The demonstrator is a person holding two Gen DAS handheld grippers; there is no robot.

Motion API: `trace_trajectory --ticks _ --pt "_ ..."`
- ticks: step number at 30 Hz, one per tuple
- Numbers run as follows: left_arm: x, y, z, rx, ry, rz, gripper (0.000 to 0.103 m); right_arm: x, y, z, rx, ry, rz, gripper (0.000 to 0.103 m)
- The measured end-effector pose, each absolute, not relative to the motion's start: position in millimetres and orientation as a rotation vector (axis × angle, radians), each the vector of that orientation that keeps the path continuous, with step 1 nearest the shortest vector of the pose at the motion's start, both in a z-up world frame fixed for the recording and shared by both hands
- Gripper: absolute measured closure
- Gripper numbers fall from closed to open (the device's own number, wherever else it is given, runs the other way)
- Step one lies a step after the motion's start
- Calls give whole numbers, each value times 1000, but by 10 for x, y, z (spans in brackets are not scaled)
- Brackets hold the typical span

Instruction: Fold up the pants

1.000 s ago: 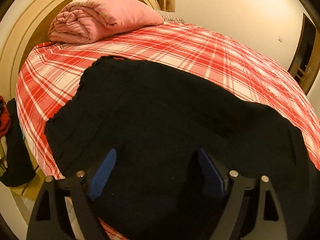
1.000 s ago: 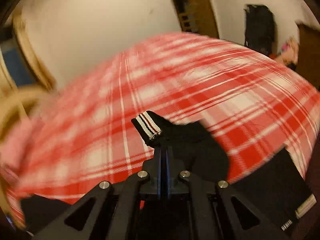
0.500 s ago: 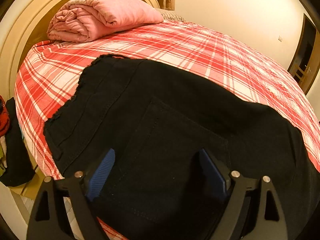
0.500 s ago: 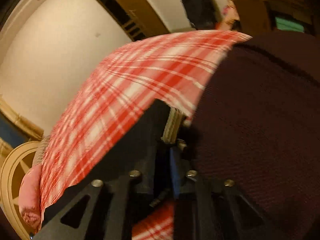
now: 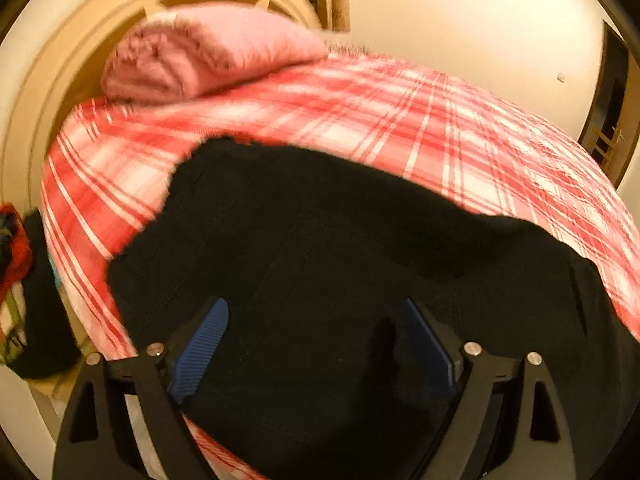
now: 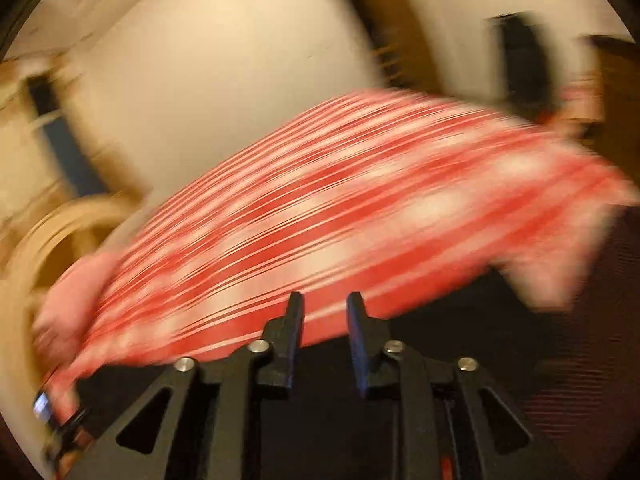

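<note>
Black pants [image 5: 320, 264] on bed [image 5: 440, 120] — partly folded, more folds likely. Left hand-held gripper [image 5: 316, 344] apart, empty; right hand-held gripper [image 6: 323, 316] apart — empty.

**Bedroom, warm light**

I noted a bed [image 5: 460, 136] under a red-and-white plaid cover, with a cream arched headboard [image 5: 52, 80] behind a folded pink blanket [image 5: 208, 52]. Plain cream walls [image 5: 460, 12] surrounded it, yellow-lit. A dark doorway [image 5: 608, 92] stood at right. The right wrist view was motion-blurred; I made out only wall and plaid.
</note>
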State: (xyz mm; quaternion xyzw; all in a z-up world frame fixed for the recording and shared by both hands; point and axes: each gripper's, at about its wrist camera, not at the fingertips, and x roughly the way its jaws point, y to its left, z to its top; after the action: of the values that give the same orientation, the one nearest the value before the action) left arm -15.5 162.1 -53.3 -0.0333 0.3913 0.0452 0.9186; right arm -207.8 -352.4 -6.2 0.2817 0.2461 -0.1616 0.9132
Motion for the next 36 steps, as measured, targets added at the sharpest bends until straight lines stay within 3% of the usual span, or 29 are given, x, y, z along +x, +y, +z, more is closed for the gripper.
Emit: trace_trajectory --ticks 1,3,8,14,31,36 --pt "-182 1626 -511 -47 784 103 12 -1836 -3402 -81 581 531 -240 35" --pt "-226 1685 -486 -14 746 127 12 -1352 -3135 -113 582 568 -57 25" --pt "-155 1967 -663 -73 799 187 12 -255 -2323 -312 456 742 334 25" --pt "-131 2022 -746 -123 794 178 6 344 -1830 -723 373 913 484 25" --pt "-133 2008 -763 -139 812 184 2 -206 -1406 -725 289 940 726 25" --pt "-129 2003 -764 -139 814 182 0 11 -1345 -805 324 985 770 24"
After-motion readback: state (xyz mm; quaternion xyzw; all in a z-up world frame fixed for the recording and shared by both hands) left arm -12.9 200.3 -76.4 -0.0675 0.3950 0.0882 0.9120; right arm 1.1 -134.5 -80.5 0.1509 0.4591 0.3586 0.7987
